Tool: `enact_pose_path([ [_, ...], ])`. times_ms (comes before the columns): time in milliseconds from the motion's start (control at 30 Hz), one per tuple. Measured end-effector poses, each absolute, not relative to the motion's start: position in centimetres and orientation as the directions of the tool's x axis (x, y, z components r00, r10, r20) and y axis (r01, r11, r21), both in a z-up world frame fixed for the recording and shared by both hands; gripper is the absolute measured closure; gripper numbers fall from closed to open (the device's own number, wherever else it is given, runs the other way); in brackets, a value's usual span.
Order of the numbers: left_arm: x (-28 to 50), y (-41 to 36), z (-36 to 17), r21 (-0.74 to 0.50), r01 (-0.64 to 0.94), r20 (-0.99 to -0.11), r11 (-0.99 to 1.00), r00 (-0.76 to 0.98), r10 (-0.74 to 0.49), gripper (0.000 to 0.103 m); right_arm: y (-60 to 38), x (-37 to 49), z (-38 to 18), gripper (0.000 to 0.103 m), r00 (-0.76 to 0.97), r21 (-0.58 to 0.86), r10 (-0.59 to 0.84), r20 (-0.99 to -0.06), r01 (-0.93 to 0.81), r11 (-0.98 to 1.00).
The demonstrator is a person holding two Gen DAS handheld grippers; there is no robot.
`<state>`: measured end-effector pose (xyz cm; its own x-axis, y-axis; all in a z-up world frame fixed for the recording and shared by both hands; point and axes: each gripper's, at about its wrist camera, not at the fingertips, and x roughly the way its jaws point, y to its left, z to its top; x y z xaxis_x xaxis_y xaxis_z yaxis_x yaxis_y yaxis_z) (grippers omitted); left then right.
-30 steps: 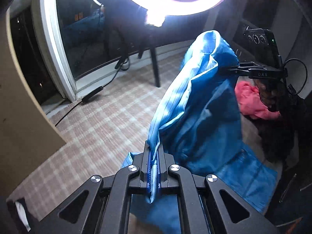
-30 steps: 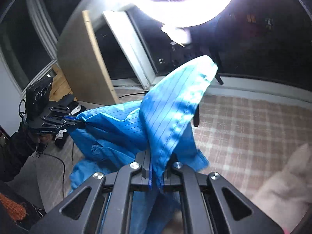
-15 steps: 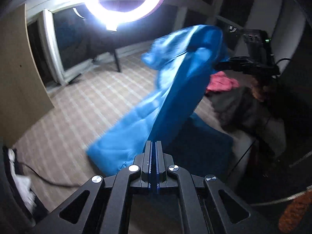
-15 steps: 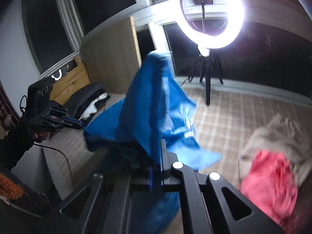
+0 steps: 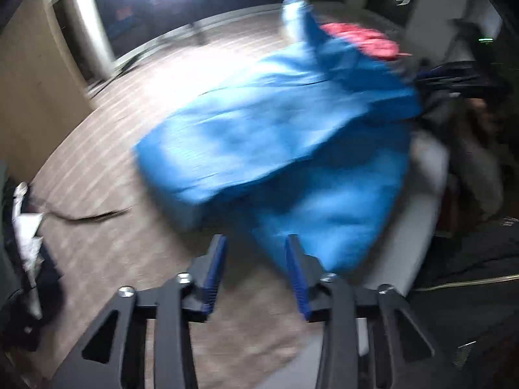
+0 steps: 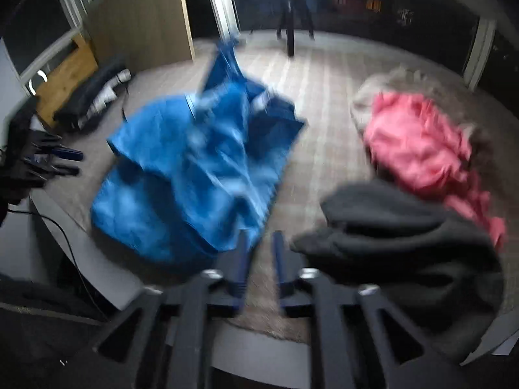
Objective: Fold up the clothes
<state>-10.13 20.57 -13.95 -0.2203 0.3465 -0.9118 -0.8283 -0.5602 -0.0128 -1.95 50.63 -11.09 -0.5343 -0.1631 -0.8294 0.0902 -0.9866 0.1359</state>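
Observation:
A blue garment lies spread and crumpled on the checked surface; it also shows in the right wrist view. My left gripper is open and empty just short of its near edge. My right gripper is open and empty at its near right corner. The left gripper shows at the left edge of the right wrist view. The right gripper is a dark blur at the right of the left wrist view. Both frames are motion-blurred.
A pink garment lies on a beige one at the right. A dark grey garment lies near right. A ring light stand stands at the back. Dark clothes and a wooden panel are on the left.
Both grippers have let go of the blue garment and opened. The garment has dropped from being held up in the air onto the surface. Both cameras now tilt downward.

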Motion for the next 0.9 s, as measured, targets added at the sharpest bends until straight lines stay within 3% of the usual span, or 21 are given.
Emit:
enact_pose_path([
  [33, -11.3, 20.1, -14.4, 0.004, -0.813, -0.914, -0.582, -0.238, 0.327, 0.065, 49.9, -2.2, -10.3, 0.032, -0.557, 0.139, -0.173, -0.812, 0.103, -0.985],
  [200, -14.8, 20.2, -16.7, 0.027, -0.795, -0.919, -0.606, -0.258, 0.298, 0.065, 44.8, -6.0, -10.3, 0.031, -0.544, 0.099, -0.189, -0.818, 0.191, -0.977],
  [367, -14.9, 22.6, -19.7, 0.074, -0.830, -0.924, -0.553, -0.266, 0.275, 0.063, 42.7, -8.7, -13.9, 0.032, -0.483, -0.080, -0.021, -0.875, 0.188, -0.979],
  [400, -15.1, 22.9, -20.0, 0.083, -0.830, -0.921, -0.551, -0.275, 0.277, 0.063, 42.8, -9.2, -14.6, 0.044, -0.473, -0.088, -0.008, -0.881, 0.181, -0.980],
  [433, -15.4, 23.1, -20.1, 0.072, -0.825, -0.919, -0.561, -0.274, 0.285, 0.073, 43.0, -9.6, -15.1, 0.078, -0.460, -0.073, -0.019, -0.888, 0.182, -0.981],
  [467, -15.8, 23.1, -19.9, 0.042, -0.818, -0.919, -0.574, -0.256, 0.299, 0.090, 43.4, -10.0, -15.6, 0.095, -0.440, -0.050, -0.036, -0.897, 0.183, -0.982],
  [567, -15.8, 23.4, -18.8, -0.009, -0.813, -0.915, -0.582, -0.229, 0.333, 0.100, 44.3, -10.2, -15.8, 0.100, -0.422, -0.018, -0.057, -0.905, 0.171, -0.985],
  [900, -8.0, 25.7, -14.1, -0.054, -0.904, -0.898, -0.424, -0.142, 0.417, 0.100, 47.8, -5.2, -12.0, 0.100, -0.434, 0.040, -0.094, -0.896, 0.132, -0.990],
])
